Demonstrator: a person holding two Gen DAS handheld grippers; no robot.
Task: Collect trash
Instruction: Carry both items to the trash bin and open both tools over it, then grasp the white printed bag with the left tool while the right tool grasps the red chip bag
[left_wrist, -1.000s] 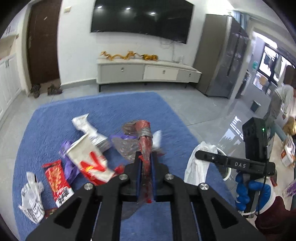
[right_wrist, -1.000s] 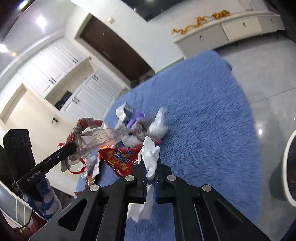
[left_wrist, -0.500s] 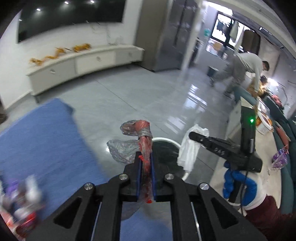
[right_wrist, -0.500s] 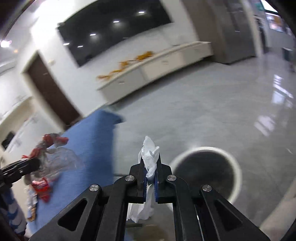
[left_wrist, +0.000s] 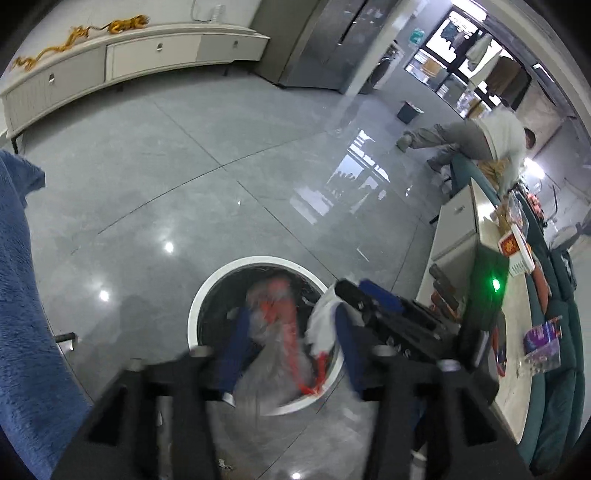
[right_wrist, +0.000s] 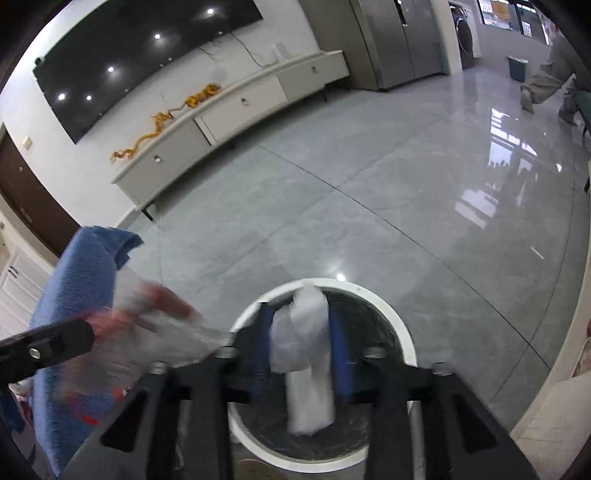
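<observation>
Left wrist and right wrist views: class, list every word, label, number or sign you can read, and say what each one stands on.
No text reads clearly in either view.
Green sign on the far wall: too small to read.
Red box on the counter: print blurred.
Purple packet: print blurred.

A glossy grey tile floor (right_wrist: 369, 206) mirrors ceiling spots and window light. A long white cabinet (right_wrist: 236, 110) stands against the white wall (right_wrist: 92, 158), under a dark screen (right_wrist: 122, 48). Right of the cabinet stands a steel fridge (right_wrist: 399, 40); left of it, a brown door (right_wrist: 26, 199). A blue rug (left_wrist: 18, 295) lies nearer.
</observation>
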